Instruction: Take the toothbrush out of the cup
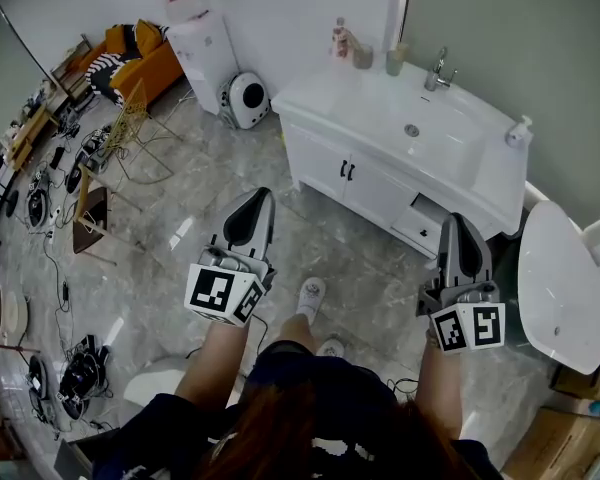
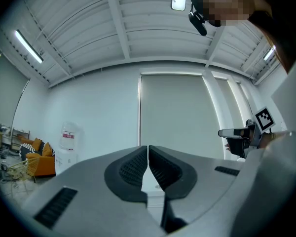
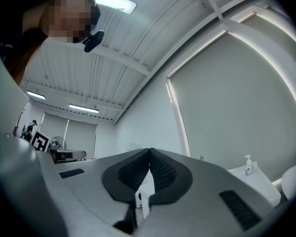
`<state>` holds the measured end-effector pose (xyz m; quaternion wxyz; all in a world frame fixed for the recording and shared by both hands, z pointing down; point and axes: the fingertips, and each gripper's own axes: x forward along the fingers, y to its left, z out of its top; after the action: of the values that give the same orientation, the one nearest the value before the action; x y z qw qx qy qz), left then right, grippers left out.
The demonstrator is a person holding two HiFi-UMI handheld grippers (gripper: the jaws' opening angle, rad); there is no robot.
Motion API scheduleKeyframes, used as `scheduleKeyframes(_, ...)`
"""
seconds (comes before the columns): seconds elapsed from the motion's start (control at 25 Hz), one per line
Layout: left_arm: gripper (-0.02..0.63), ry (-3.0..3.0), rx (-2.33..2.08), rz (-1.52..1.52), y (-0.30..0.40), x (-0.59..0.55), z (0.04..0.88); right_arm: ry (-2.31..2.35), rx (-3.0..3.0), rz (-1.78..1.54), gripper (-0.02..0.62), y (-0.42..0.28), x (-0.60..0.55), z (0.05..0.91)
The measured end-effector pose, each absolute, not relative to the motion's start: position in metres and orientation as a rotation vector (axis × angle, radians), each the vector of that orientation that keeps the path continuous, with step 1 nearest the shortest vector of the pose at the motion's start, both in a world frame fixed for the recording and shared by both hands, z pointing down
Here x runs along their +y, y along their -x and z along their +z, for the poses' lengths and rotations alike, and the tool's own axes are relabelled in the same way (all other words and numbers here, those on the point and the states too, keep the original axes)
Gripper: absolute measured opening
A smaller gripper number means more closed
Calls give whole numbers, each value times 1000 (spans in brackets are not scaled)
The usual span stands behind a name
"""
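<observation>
Progress was nil: grey left gripper and right gripper were closed, empty, well short of the white sink counter, where the pale cup stood at the back, toothbrush too small to discern.

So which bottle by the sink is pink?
The pink bottle at the back left of the white counter; the white pump bottle stands at its right end.

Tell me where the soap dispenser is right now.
In the head view the soap dispenser stands at the right end of the white vanity top, just right of the sink basin; the right gripper view shows it too.
</observation>
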<state>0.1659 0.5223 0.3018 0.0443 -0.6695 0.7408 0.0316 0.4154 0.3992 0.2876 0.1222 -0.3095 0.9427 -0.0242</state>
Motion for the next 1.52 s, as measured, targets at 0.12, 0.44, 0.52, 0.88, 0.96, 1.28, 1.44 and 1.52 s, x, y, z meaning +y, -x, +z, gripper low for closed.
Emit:
scheduleKeyframes(0.12, 26, 2056, 2253, 109, -158, 504, 305, 908, 2744, -67, 15, -407, 384, 288)
scheduleKeyframes(0.44, 26, 2101, 2204, 113, -117, 426, 307, 937, 2751, -34, 15, -366, 321, 286)
scheduleKeyframes(0.52, 26, 2120, 2189, 112, -102, 401, 307, 952, 2750, -39, 15, -351, 300, 285)
scheduleKeyframes(0.88, 27, 2183, 2118, 101, -12, 289, 295, 995, 2730, -38, 15, -259, 202, 276)
scheduleKeyframes(0.96, 28, 2187, 2106, 116, 6, 270, 293, 1001, 2727, -37, 15, -241, 186, 275)
scheduleKeyframes(1.28, 27, 2233, 2081, 136, 46, 218, 299, 1019, 2737, -40, 15, -193, 142, 279)
scheduleKeyframes(1.44, 27, 2226, 2118, 148, 62, 195, 309, 1008, 2746, -53, 15, -179, 109, 285)
scheduleKeyframes(1.52, 27, 2206, 2145, 143, 71, 179, 315, 992, 2749, -66, 15, -170, 85, 289)
